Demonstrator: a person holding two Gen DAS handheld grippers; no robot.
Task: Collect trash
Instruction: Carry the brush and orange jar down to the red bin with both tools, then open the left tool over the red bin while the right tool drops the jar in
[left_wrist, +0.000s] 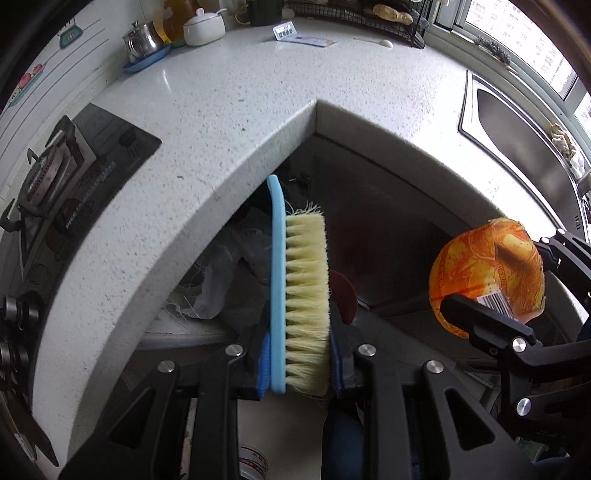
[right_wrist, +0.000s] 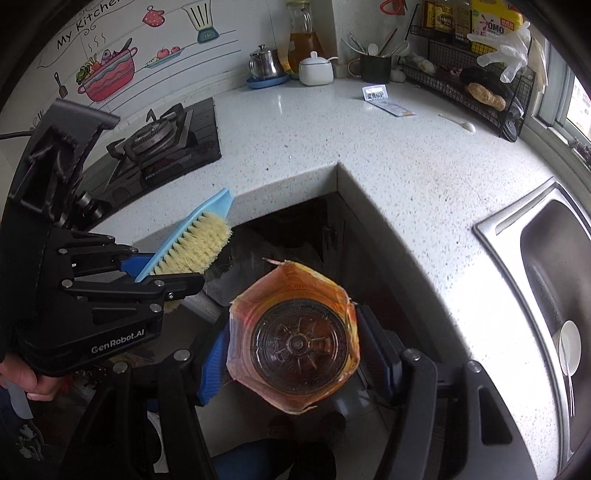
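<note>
Now your left gripper (left_wrist: 299, 332) is clamped on the blue brush (left_wrist: 291, 288), and your right gripper (right_wrist: 295, 354) grips the orange wrapped jar (right_wrist: 295, 339), both above the dark gap below the countertop (right_wrist: 369, 147).

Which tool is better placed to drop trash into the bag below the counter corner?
The right tool, probably. It already holds the orange bottle, clamped over the dark gap under the counter. The left tool grips only a brush, which is not trash.
</note>
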